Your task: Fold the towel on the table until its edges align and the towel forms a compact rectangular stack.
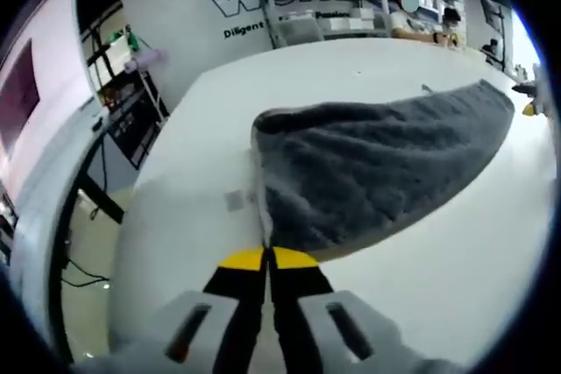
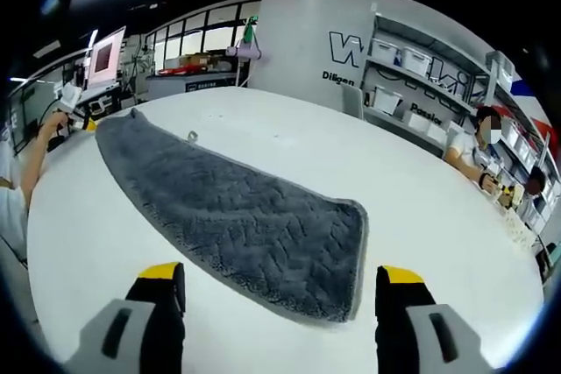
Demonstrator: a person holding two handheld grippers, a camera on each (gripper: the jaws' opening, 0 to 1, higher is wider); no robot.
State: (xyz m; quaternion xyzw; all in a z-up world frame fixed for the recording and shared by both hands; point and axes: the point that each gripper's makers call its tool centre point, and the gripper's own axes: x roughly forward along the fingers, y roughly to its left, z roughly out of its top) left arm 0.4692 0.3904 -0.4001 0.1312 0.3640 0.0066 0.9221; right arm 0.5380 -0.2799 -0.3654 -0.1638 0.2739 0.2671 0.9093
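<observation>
Two grippers are with us. The left gripper (image 1: 266, 260) has its yellow-tipped jaws pressed together at the near edge of the towel (image 1: 377, 168), and a pale strip of that edge runs right down to the tips; whether cloth is truly pinched between them we cannot tell, since the jaws cover the spot. The near left corner of the towel bulges up off the table (image 1: 219, 111) there, hiding what lies under the fold. In the left gripper view the far end of the towel runs off toward the right, where something yellow and dark sits at the edge, too cut off to name.

Over in the right gripper view, the right gripper (image 2: 285, 282) has its jaws spread wide, apart from the towel (image 2: 237, 216), with the towel's near end lying flat between and just beyond them. We see the grey towel stretched long across the white table (image 2: 421, 208), its far end reaching toward the left, where a hand (image 2: 54, 120) holds something small and blurred. A small loop (image 2: 192, 137) sticks out from the towel's far long edge.

Shelves (image 2: 412, 72) along the far wall carry bins (image 2: 415, 61), their contents too small to read. Lettering on the wall panel is partly cut off. A seated person (image 2: 473, 151) at the right is partly hidden by the table edge.
</observation>
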